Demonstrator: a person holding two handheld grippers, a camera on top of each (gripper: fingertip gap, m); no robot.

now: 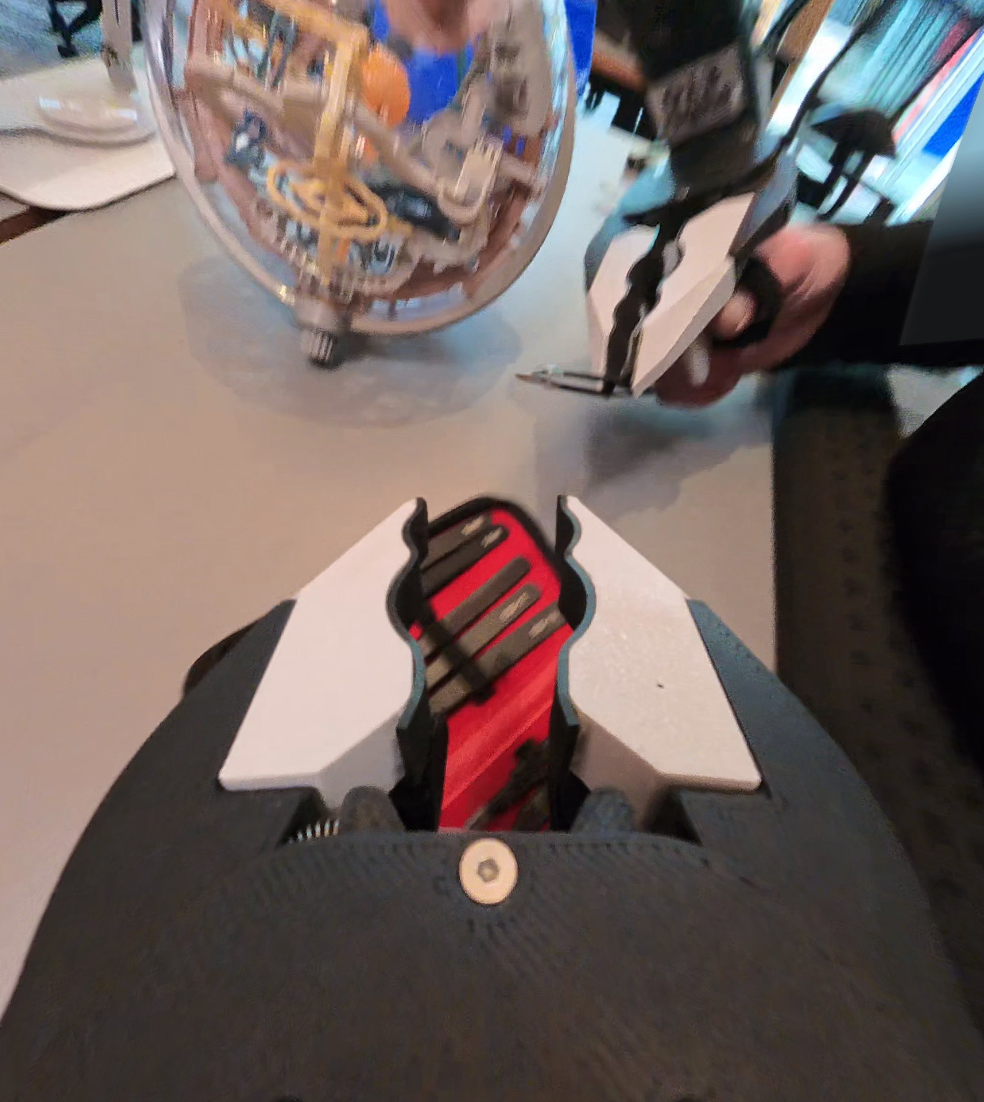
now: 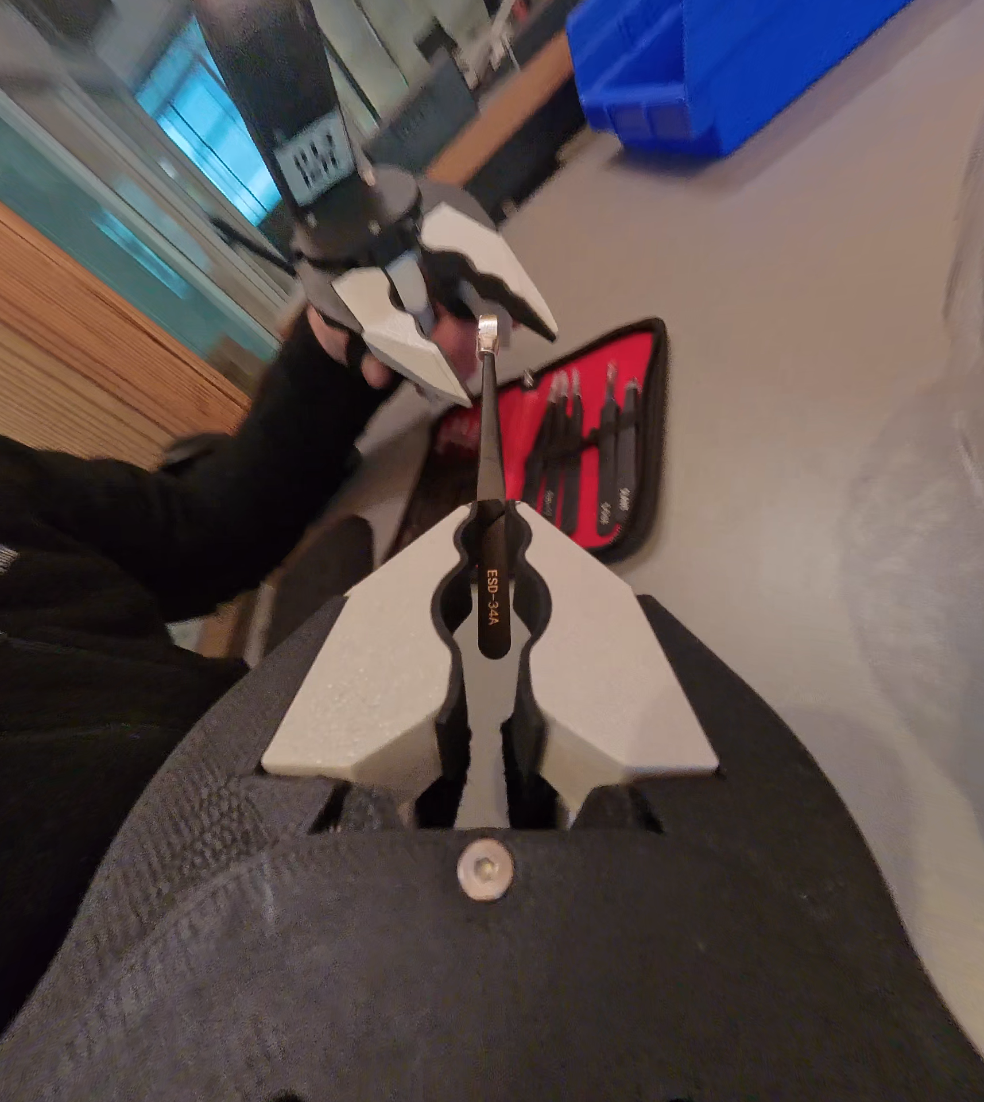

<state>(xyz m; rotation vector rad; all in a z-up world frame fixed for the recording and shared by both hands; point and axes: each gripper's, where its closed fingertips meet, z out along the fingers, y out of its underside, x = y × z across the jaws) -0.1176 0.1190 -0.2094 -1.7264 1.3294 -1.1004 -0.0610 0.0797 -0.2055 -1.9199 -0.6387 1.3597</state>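
Jaws: left gripper [image 1: 489,513] stands part open and grips nothing, hanging over the red tweezer case [image 1: 492,632], which lies opened flat on the grey table [image 1: 120,507] so the black tweezers under its elastic loops can be reached from above. Right gripper [image 2: 492,507] is pinched tight on one black tweezer [image 2: 491,453] near its rear end, so the silver tip sticks forward at 12 o'clock.

In the left wrist view, the clear maze ball [image 1: 358,161] rests on the table at 11 o'clock; the right gripper sits at 1 o'clock, its tweezer held low and level, close to the table or on it. In the right wrist view, the left gripper is at 11 o'clock, the case at 1, blue bins [image 2: 716,77] at 2.
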